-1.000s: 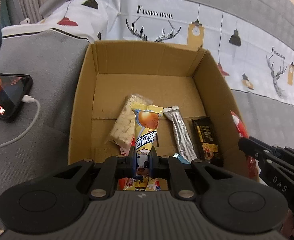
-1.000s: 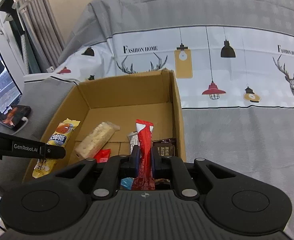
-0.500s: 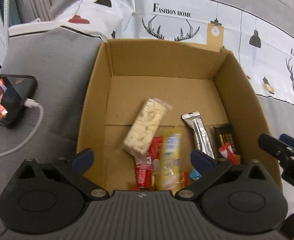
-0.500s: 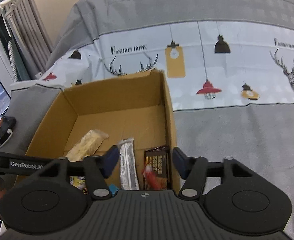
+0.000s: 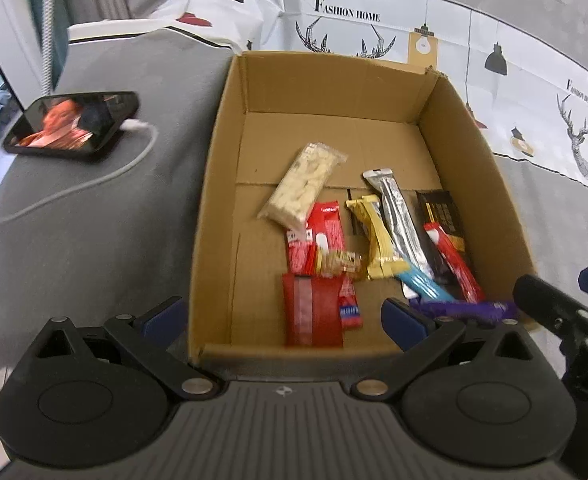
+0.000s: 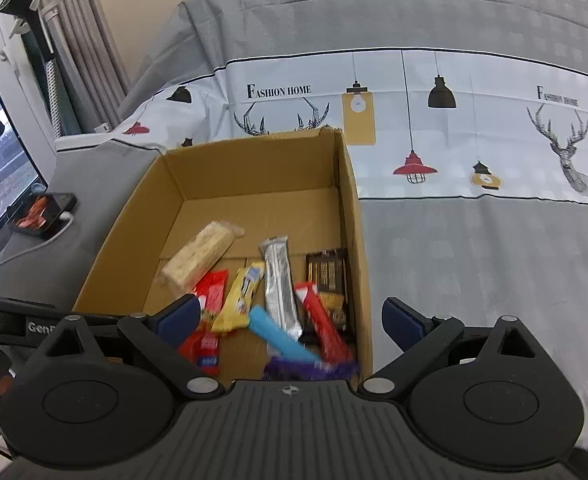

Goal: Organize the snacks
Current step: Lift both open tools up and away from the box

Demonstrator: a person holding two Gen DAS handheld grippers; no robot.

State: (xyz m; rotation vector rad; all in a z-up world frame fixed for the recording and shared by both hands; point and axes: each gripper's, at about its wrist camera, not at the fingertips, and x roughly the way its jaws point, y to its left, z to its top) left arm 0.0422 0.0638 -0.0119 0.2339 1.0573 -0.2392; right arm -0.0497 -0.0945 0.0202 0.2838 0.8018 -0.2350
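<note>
An open cardboard box (image 5: 218, 184) (image 6: 354, 216) stands on the bed and holds several snack packets. Among them are a pale rice-cracker bar (image 5: 302, 186) (image 6: 200, 254), a yellow bar (image 5: 378, 240) (image 6: 240, 296), a silver bar (image 5: 400, 216) (image 6: 280, 284), a dark chocolate bar (image 5: 440, 216) (image 6: 328, 272) and a red stick (image 5: 454, 262) (image 6: 324, 322). My left gripper (image 5: 284, 318) hovers open over the box's near edge, nothing between its fingers. My right gripper (image 6: 290, 318) hangs above the box's right near corner, its jaws still opening and empty.
A phone (image 5: 74, 126) (image 6: 42, 210) with a lit screen and a white charging cable (image 5: 94, 182) lies on the grey cover left of the box. A printed sheet (image 6: 454, 128) covers the bed behind and to the right. A window is at far left.
Both grippers let go of their snacks: the yellow bar and the red stick dropped into the box. Both jaws went from shut to wide, and both hands pulled back from the box.
</note>
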